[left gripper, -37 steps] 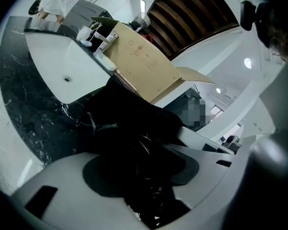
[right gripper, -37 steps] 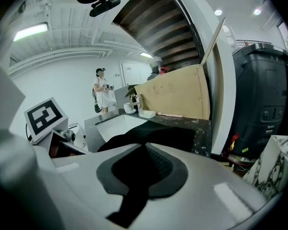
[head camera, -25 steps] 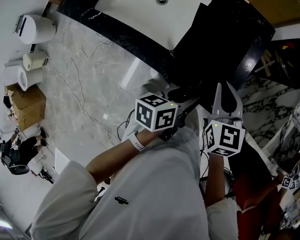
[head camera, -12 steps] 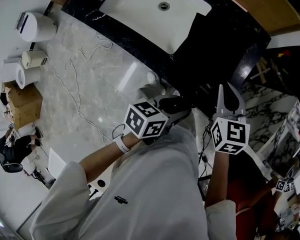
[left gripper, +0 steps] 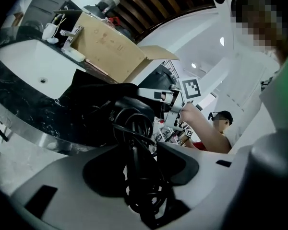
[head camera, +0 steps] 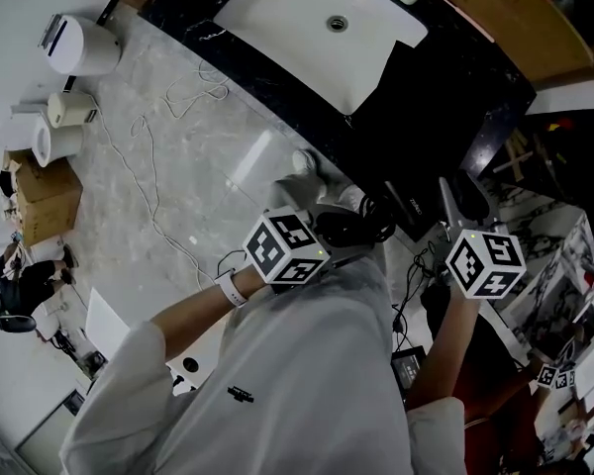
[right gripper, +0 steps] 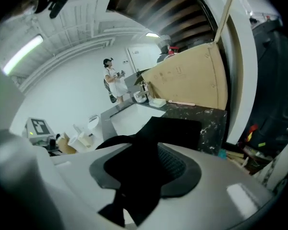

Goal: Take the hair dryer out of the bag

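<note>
The black hair dryer [left gripper: 129, 121], with its cord wound round the handle, sits between the jaws of my left gripper [left gripper: 134, 162], which is shut on it. In the head view the left gripper [head camera: 361, 228] holds the hair dryer [head camera: 342, 231] just in front of the person's chest. The black bag [right gripper: 156, 133] hangs limp off the counter edge. A fold of it lies between the jaws of my right gripper [right gripper: 144, 174], which have just been opening and stand open. The right gripper [head camera: 462, 198] is to the right of the dryer.
A white sink [head camera: 307, 18] is set in the black marble counter [head camera: 465, 77]. An open cardboard box [left gripper: 105, 42] stands on the counter's far end. White bins [head camera: 79, 47], cartons [head camera: 45, 196] and loose cables [head camera: 168, 117] lie on the floor to the left. Another person [right gripper: 114, 83] stands far off.
My left gripper has drawn back to the lower left with the hair dryer, and the gap to the right gripper has widened. More of the dryer shows outside the bag.
</note>
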`<state>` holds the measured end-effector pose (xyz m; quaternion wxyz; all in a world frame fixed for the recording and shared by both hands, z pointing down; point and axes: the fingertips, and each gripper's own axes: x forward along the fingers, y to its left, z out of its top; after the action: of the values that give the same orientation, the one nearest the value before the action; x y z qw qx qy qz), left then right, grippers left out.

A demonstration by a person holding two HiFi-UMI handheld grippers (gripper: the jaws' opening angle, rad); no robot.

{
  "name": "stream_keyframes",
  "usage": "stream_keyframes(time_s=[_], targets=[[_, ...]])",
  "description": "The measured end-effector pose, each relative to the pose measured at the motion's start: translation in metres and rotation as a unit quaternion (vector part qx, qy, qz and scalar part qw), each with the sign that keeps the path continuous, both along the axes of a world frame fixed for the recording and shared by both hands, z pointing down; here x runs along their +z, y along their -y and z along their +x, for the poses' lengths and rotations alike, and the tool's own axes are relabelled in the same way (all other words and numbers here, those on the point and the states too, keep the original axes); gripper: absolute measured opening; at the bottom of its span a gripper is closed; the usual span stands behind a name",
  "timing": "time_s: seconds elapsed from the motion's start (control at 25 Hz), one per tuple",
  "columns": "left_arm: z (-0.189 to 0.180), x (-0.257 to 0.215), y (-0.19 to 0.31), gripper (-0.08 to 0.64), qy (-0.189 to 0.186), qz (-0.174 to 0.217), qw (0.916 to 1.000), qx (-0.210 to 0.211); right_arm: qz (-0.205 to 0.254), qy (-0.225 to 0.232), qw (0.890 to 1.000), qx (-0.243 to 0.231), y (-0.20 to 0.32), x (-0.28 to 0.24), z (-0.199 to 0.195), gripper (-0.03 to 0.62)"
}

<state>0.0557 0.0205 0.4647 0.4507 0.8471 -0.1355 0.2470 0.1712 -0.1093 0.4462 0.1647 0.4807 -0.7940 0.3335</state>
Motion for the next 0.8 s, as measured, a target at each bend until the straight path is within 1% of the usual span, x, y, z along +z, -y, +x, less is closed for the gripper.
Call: stream_keyframes(time_s=[0.08,0.12,0.16,0.28,0.44,0.52,0.6,0.8], targets=[[0.001,-0.006,-0.005,0.206,-0.008,0.002,0.9998,0.017,-0.020,0.059,0.997,-0.035,-0.006,-0.010,-0.005,0.155],[0.001,-0.010,-0.007,0.206,-0.012,0.003,0.9996,0.025,-0.027,0.080,0.995,-0.049,-0.009,-0.014,-0.006,0.155],[0.001,-0.014,-0.009,0.206,-0.015,0.003,0.9994,0.032,-0.032,0.092,0.994,-0.056,-0.010,-0.016,-0.005,0.155],[0.000,-0.022,-0.013,0.206,-0.020,0.005,0.9985,0.051,-0.039,0.090,0.994,-0.055,-0.011,-0.018,0.002,0.155],[0.001,-0.032,-0.021,0.206,-0.023,0.009,0.9966,0.079,-0.047,0.078,0.992,-0.089,-0.018,-0.019,0.001,0.155],[0.001,-0.038,-0.024,0.206,-0.026,0.011,0.9957,0.088,-0.048,0.073,0.992,-0.093,-0.018,-0.018,0.002,0.155],[0.001,-0.041,-0.025,0.206,-0.029,0.011,0.9956,0.089,-0.047,0.072,0.992,-0.087,-0.015,-0.017,0.006,0.155],[-0.002,-0.048,-0.018,0.204,-0.033,0.021,0.9966,0.073,-0.038,0.077,0.994,-0.059,-0.006,-0.020,0.015,0.155]])
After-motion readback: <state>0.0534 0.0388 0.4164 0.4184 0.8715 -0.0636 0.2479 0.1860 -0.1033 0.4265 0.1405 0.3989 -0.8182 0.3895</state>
